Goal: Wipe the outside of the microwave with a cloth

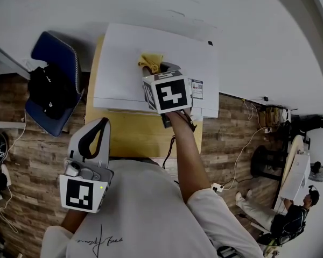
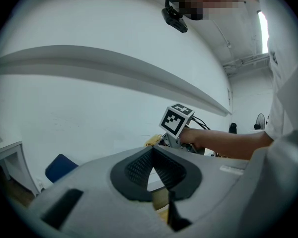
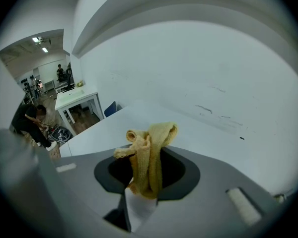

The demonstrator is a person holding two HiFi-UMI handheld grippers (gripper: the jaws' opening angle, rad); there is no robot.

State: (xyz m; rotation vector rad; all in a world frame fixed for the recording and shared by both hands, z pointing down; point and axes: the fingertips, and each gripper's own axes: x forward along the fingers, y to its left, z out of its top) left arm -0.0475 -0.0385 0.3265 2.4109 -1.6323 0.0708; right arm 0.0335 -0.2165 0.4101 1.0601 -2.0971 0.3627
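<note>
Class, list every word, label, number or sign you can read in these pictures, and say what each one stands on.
Nothing can be read outright.
Sticker on the white microwave: print too small to read.
Handwritten-style print on the person's white shirt: not legible.
Marker cubes: black-and-white square patterns only, no words.

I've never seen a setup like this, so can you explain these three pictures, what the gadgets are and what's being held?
A person holds a two-jaw gripper in each hand. One picture looks down from a camera on their head; the other two come from cameras riding on the grippers. The right gripper is clamped on a yellow cloth over the top of a white microwave, which stands on a wooden table. The left gripper is shut and empty, near the body. A blue chair stands beside the table.
</note>
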